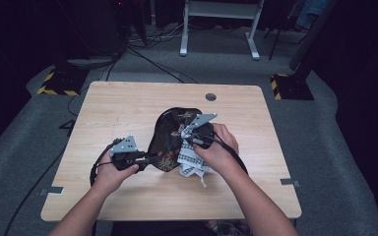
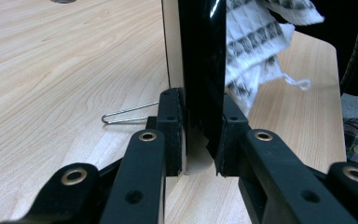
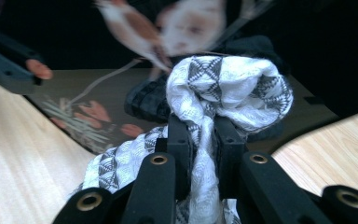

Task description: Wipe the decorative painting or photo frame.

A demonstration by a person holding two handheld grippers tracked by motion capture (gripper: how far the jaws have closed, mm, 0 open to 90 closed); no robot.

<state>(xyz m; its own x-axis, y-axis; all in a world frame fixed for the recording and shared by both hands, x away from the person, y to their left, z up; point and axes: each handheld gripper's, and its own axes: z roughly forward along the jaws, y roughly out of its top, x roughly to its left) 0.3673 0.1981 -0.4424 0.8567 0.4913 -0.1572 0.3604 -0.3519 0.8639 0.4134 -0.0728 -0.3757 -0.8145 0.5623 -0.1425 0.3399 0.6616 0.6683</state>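
A glossy black tray (image 1: pixel 170 132) painted with birds and flowers is tilted up off the wooden table (image 1: pixel 118 108). My left gripper (image 1: pixel 142 158) is shut on its near left edge; in the left gripper view the black tray (image 2: pixel 200 60) stands upright between the pads of the left gripper (image 2: pixel 199 137). My right gripper (image 1: pixel 193 140) is shut on a bunched white cloth (image 1: pixel 192 160) with a black pattern and presses it against the tray's face. In the right gripper view the cloth (image 3: pixel 228 88) bulges above the right gripper (image 3: pixel 204 144), with the tray's painted birds (image 3: pixel 135 28) behind.
A thin wire loop (image 2: pixel 126 114) lies on the table beside the left jaw. A round cable hole (image 1: pixel 210 97) sits near the table's far edge. Beyond the table are carpet, cables and white desk legs (image 1: pixel 216 29).
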